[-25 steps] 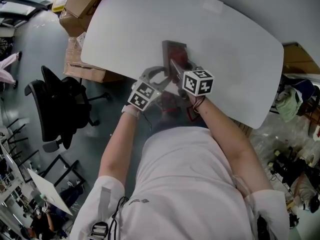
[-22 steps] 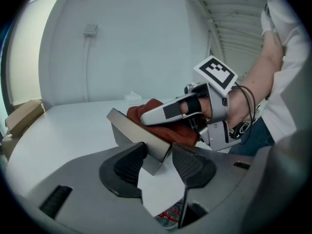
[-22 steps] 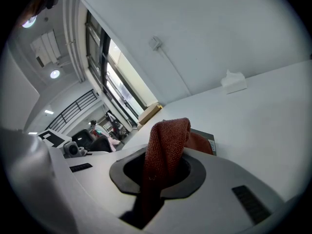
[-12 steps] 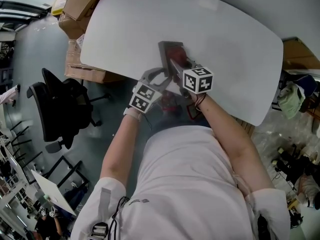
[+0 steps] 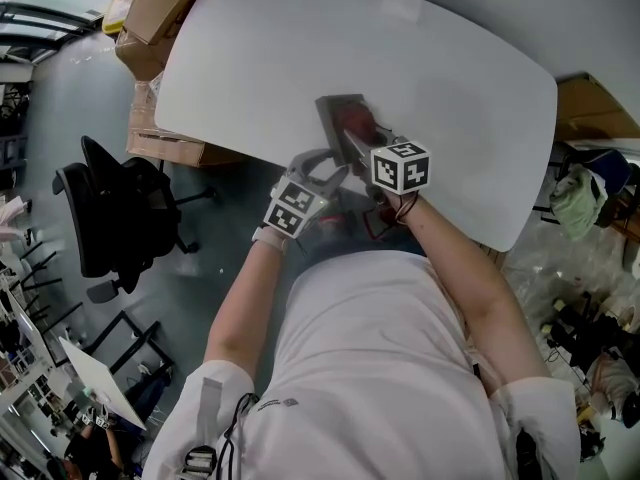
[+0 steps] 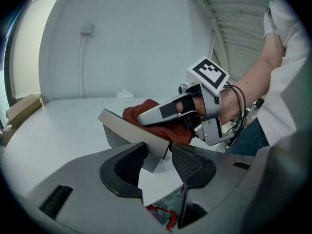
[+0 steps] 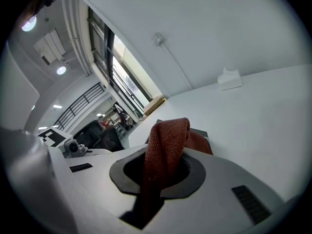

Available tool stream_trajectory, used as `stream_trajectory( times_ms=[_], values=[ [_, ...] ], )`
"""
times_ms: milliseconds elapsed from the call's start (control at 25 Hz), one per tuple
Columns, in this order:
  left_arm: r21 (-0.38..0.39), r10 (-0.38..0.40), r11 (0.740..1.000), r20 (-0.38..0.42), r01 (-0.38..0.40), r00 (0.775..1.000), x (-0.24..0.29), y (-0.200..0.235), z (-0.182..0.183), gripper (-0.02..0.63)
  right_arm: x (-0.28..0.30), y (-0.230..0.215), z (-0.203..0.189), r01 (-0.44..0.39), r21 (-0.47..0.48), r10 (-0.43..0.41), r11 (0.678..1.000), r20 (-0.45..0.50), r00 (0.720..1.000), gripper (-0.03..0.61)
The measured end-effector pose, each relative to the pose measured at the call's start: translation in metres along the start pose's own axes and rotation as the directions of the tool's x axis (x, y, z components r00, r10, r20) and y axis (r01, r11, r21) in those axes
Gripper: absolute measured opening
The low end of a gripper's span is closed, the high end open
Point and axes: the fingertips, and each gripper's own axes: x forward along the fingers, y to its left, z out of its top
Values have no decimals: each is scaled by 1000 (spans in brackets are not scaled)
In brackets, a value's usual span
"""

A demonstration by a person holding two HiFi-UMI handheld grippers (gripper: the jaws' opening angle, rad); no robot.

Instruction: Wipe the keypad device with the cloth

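**Q:** Which tool does what?
**A:** The left gripper (image 6: pixel 157 161) clamps the near corner of the keypad device (image 6: pixel 127 128), which sits by the table's (image 5: pixel 250 58) near edge. The right gripper (image 7: pixel 163 172) is closed on the cloth (image 7: pixel 166 140), bunched on the device's face.
**Q:** How to wipe well?
**A:** Probably hold the clamp firm, flatten the cloth and sweep the whole face.
**Q:** Obstacles?
**A:** A small white box (image 5: pixel 398 6) lies well apart. A chair (image 5: pixel 115 218) and cartons (image 5: pixel 160 8) stand on the floor. The close edge risks a slip.
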Motion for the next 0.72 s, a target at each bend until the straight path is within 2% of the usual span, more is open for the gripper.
stream_trajectory(
  times_ms=[120,720],
  values=[
    [-1,3,1000,-4,-3,1000,3,-10,-1,172,-8,-5,-4,-8,16,8,1000,-10,1000,54],
    [-10,61,998,-33,-61,998,6,-10,0,172,-10,-54,-17,79,129,-72,989,-55,996,54]
  ],
)
